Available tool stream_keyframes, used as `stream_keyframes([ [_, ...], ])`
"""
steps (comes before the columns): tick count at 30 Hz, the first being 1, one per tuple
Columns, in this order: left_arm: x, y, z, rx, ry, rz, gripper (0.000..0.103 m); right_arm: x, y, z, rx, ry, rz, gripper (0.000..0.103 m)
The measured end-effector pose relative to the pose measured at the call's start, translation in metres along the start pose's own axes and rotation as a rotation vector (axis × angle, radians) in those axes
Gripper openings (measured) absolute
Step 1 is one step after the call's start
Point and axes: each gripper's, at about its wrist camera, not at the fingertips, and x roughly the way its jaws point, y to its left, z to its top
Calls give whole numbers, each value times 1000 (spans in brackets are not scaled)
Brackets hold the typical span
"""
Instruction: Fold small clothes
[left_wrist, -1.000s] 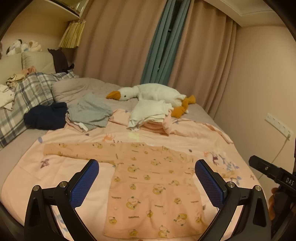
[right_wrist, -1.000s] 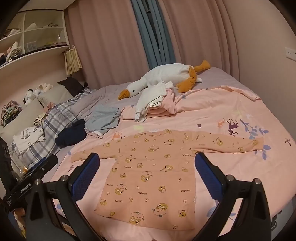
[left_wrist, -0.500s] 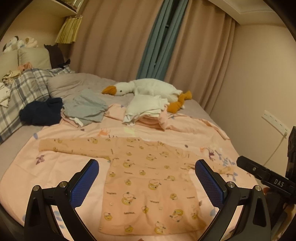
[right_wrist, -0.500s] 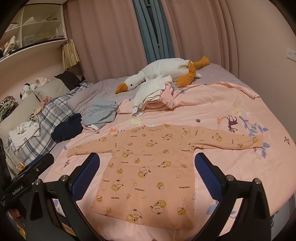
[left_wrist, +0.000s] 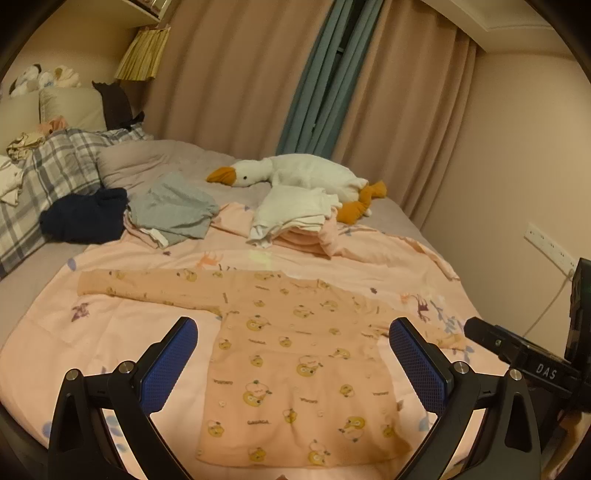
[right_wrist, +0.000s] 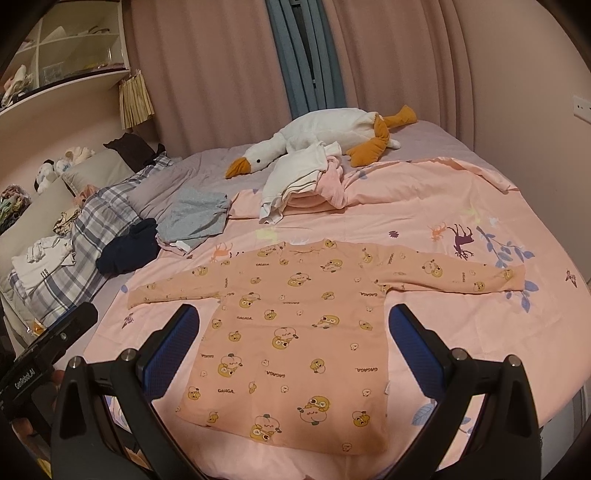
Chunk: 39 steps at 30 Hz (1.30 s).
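A small peach long-sleeved shirt (left_wrist: 295, 354) with a yellow duck print lies flat on the pink bed sheet (left_wrist: 122, 325), both sleeves spread out sideways. It also shows in the right wrist view (right_wrist: 295, 325). My left gripper (left_wrist: 293, 365) is open and empty, held above the shirt's near half. My right gripper (right_wrist: 295, 350) is open and empty too, above the same shirt. Neither touches the cloth.
A folded stack of white and pink clothes (left_wrist: 295, 218) lies behind the shirt, with a plush goose (left_wrist: 303, 173) beyond. Grey clothes (left_wrist: 170, 210) and a dark navy garment (left_wrist: 85, 218) lie at the left, by a plaid blanket (left_wrist: 44, 177). A wall (left_wrist: 535, 166) stands to the right.
Both grippers have drawn back and risen a little, so the shirt sits lower and fuller in both views. The shirt has not moved. Both stay open.
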Motion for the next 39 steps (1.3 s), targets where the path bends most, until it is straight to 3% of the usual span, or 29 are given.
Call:
stream_keyframes([
  [39,6,-5,0,8,42,-14,103,3,2,-2,-16,10,-24,103],
])
